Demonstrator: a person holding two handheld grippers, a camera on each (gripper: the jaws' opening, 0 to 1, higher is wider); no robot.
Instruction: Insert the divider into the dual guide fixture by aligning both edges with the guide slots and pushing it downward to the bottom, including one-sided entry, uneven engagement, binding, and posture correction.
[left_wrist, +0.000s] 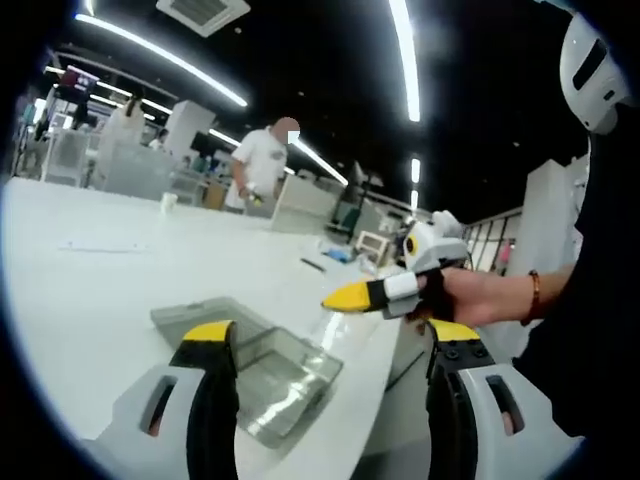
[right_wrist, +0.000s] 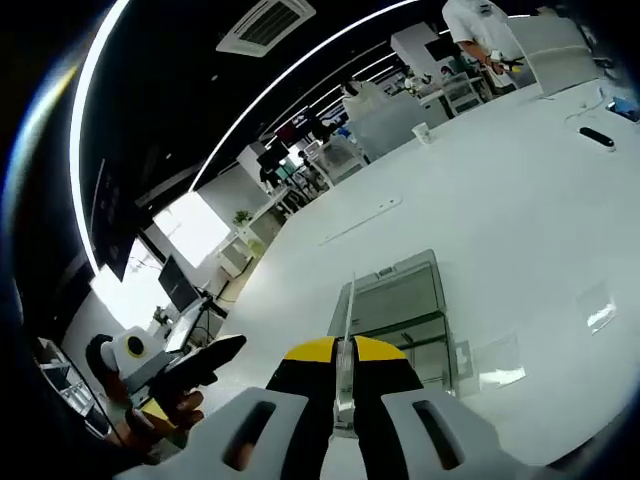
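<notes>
On the white counter (right_wrist: 520, 190) sat our clear fixture (right_wrist: 400, 305); our right gripper (right_wrist: 343, 352) pinched the divider (right_wrist: 346, 330), our left gripper (left_wrist: 330, 335) gaped wide.

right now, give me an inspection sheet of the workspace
surface: white table, glossy, mostly bare
job's things: clear dual guide fixture sits on the table near its edge; thin clear divider is held edge-on above the table, not yet in the slots
clutter: white cup, dark flat object and a paper sheet lie farther back
grippers: right gripper is shut on the divider; left gripper is open, its yellow-tipped fingers apart over the fixture
cables: nothing seen
surroundings: person in a white shirt at a far bench; ceiling light strips; monitors off the table's end
</notes>
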